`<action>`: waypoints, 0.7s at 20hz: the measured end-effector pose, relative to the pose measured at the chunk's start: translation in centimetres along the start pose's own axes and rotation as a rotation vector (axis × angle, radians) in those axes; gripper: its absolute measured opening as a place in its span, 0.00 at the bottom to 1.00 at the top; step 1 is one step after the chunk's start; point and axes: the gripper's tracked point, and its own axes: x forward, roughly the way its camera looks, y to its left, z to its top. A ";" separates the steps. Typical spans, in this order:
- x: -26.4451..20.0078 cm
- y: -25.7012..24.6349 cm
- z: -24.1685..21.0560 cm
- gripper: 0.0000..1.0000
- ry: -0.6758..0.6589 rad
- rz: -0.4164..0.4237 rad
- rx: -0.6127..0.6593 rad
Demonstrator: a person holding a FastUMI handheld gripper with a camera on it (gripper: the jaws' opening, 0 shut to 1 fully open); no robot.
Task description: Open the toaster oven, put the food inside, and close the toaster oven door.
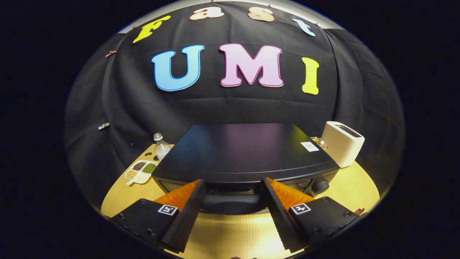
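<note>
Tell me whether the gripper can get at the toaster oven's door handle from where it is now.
Probably yes. The gripper is open, its fingers spread to either side of the door handle on the front of the toaster oven, and nothing lies between them.

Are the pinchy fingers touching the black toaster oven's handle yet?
Cannot tell. In the gripper view the open gripper straddles the toaster oven handle, but the fingers overlap it, so no gap or contact shows plainly.

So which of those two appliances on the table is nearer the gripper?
The black toaster oven, just ahead of the open gripper. The white toaster sits beyond it, beside its far corner.
</note>
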 end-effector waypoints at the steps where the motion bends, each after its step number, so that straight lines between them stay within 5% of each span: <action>1: -0.1 0.0 0.0 0.98 -0.008 0.001 0.008; 14: -5.2 0.1 -5.0 0.98 0.030 -0.011 -0.018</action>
